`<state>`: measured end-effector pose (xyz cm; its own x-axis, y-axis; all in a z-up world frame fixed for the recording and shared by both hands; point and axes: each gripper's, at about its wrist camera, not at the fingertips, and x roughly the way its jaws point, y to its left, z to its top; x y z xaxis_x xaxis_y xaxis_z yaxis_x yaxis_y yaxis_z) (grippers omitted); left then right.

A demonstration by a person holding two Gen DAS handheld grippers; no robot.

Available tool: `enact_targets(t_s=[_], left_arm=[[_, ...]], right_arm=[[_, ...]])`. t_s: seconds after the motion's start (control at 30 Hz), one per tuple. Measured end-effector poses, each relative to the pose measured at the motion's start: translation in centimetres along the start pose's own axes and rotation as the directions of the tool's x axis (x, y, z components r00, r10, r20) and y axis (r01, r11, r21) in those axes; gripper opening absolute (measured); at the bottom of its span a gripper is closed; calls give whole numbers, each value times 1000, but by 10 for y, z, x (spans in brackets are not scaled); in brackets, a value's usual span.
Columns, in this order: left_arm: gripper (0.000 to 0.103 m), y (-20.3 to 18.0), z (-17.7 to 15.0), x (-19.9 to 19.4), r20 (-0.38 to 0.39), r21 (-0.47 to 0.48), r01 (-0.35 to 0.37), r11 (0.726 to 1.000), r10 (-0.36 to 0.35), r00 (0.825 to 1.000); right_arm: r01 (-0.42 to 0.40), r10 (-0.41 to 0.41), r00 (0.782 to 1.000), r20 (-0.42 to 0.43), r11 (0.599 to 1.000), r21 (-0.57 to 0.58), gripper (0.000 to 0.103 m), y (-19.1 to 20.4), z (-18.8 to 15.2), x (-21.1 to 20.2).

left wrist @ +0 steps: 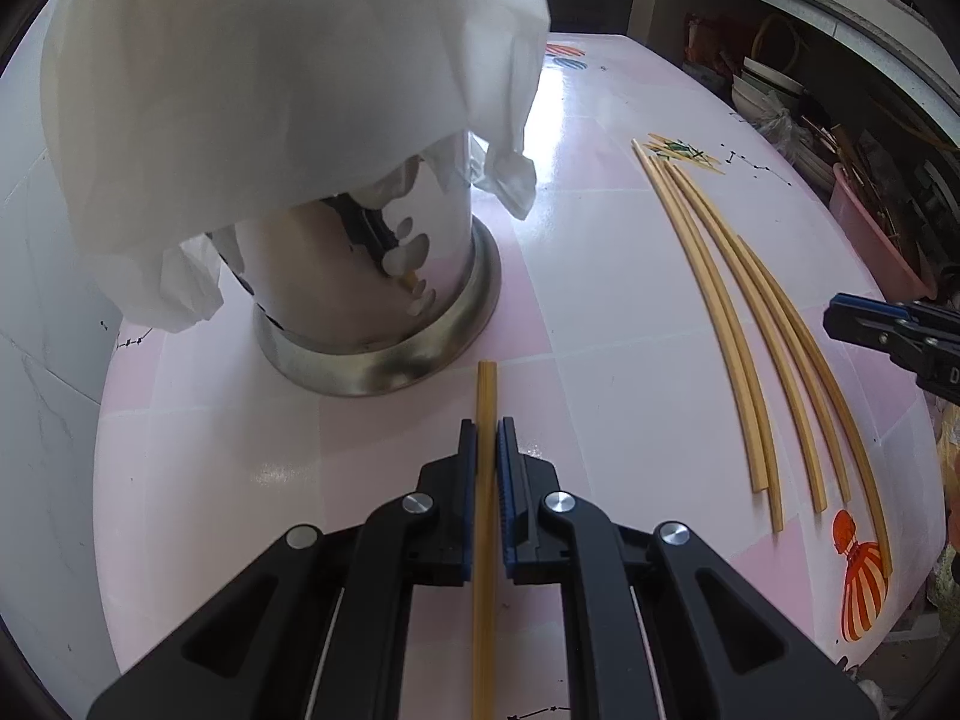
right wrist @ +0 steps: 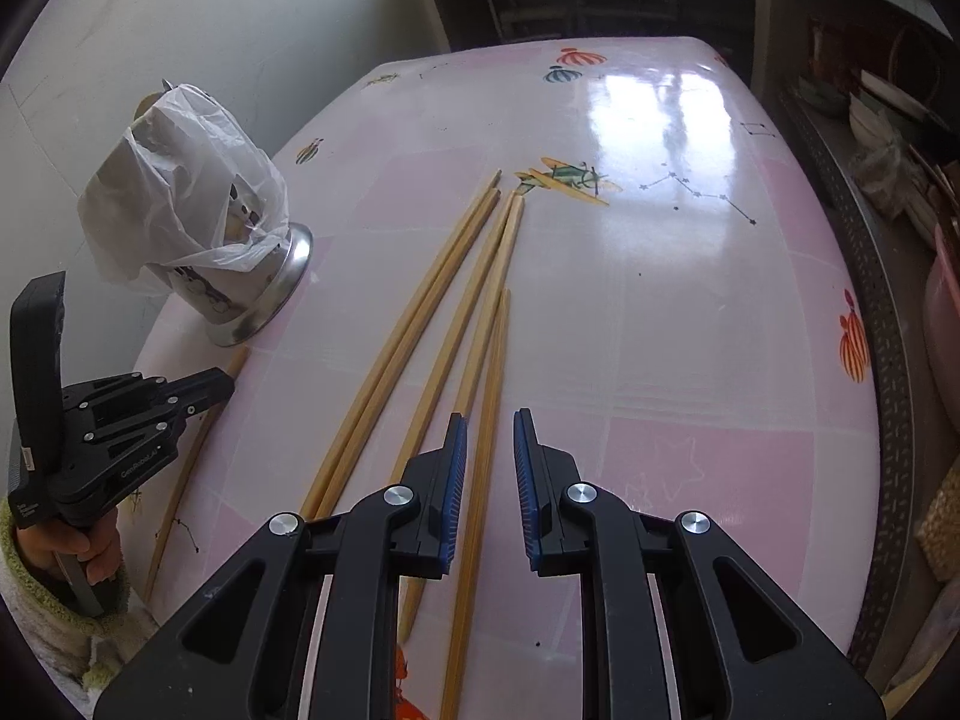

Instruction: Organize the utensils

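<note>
While my left gripper [left wrist: 486, 427] points down at the pink table [left wrist: 630, 276], its blue pads are clamped on a single chopstick [left wrist: 485, 396]; that stick's tip reaches towards the base of the steel holder [left wrist: 384, 324], which stands under a white plastic bag [left wrist: 288, 60]; my right gripper [right wrist: 489, 420] hangs over the five loose chopsticks [right wrist: 420, 324] fanned out on the table, its fingers apart with nothing pinched, one stick lying in the gap below them; the holder sits well to their left.
</note>
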<state>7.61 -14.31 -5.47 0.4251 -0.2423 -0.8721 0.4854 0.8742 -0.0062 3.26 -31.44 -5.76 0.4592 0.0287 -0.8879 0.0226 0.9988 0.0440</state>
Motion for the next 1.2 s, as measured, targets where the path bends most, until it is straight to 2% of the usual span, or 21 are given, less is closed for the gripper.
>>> enact_targets(t_s=[0.23, 0.5, 0.63, 0.87, 1.03, 1.2], left_arm=[[6, 9, -4, -3, 5, -20, 32, 999, -32, 999], [6, 9, -5, -4, 12, -12, 44, 999, -43, 999], [6, 10, -5, -4, 17, -11, 42, 999, -41, 999], [6, 11, -7, -5, 33, -42, 16, 999, -14, 999], [6, 16, -7, -20, 76, -63, 45, 997, -40, 996], [6, 17, -5, -49, 163, -61, 94, 994, -83, 983]], right_arm=[[69, -72, 996, -53, 995, -67, 17, 10, 10, 25], [134, -141, 989, -47, 984, -120, 17, 18, 16, 33], [162, -168, 985, -38, 978, -134, 7, 24, 17, 34], [101, -101, 995, -11, 995, -19, 4, 9, 16, 18], [46, -50, 996, 81, 998, 46, 4, 3, 17, -22], [-76, 59, 981, 187, 993, 88, 4, 3, 16, -68]])
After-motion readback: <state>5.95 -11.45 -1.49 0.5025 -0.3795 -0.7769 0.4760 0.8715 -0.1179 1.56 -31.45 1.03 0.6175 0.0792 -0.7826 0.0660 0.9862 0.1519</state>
